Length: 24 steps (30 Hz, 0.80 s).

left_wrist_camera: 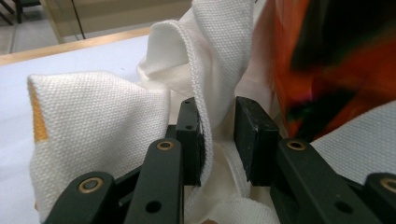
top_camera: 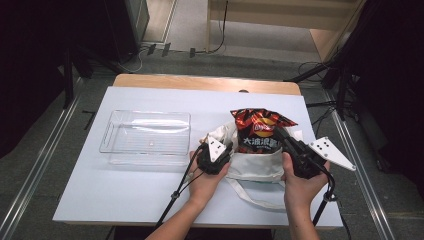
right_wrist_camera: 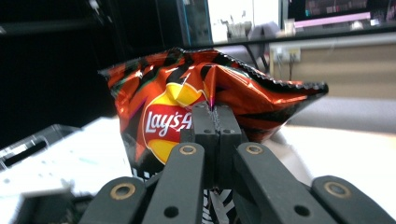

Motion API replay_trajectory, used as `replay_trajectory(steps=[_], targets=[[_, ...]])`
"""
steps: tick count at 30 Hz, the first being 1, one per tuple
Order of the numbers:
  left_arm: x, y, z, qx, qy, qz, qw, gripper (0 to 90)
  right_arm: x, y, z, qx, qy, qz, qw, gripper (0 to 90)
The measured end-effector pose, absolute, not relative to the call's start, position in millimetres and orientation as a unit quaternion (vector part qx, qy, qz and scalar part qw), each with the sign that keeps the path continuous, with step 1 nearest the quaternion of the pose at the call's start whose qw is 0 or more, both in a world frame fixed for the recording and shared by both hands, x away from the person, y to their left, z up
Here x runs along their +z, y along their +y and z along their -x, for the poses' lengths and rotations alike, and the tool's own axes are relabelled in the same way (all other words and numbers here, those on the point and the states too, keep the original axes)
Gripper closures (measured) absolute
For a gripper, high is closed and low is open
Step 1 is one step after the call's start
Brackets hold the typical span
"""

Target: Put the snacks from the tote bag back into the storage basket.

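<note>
Chip bag (top_camera: 259, 131): centre-right of the high view, upright, lower half in the white cloth bag (top_camera: 252, 165).
Your right gripper (right_wrist_camera: 215, 112): jaws pinched tight on the chip bag's foil.
Your left gripper (left_wrist_camera: 218, 135): jaws narrow, cloth bag's rim between them; one pad touches it, other stands off.
Clear tray (top_camera: 146, 131): left of centre, apart from the bags.
</note>
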<state>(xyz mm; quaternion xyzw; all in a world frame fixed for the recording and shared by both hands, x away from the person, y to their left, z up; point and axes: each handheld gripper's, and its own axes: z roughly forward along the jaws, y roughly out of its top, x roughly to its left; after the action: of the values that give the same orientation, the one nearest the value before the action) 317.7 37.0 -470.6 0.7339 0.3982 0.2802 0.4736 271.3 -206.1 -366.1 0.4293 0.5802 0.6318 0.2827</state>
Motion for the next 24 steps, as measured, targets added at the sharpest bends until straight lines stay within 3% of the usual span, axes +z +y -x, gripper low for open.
replay_trajectory(steps=[5, 13, 19, 24], targets=[[-470.2, 37.6, -317.9, 0.278, 0.399, -0.734, 0.475, 71.3, -349.9, -212.0, -264.6, 0.656, 0.555, -0.430, 0.277, 90.0], [-469.9, 37.8, -318.3, 0.275, 0.394, -0.738, 0.474, 68.0, -313.5, -215.6, -249.3, 0.674, 0.540, -0.393, 0.316, 90.0], [-465.5, 40.8, -310.6, 0.273, 0.379, -0.728, 0.502, 56.6, -332.6, -210.1, -243.4, 0.642, 0.536, -0.423, 0.348, 90.0], [-461.7, 46.4, -306.3, 0.257, 0.389, -0.726, 0.506, 55.4, -337.9, -209.4, -240.6, 0.633, 0.529, -0.434, 0.362, 90.0]])
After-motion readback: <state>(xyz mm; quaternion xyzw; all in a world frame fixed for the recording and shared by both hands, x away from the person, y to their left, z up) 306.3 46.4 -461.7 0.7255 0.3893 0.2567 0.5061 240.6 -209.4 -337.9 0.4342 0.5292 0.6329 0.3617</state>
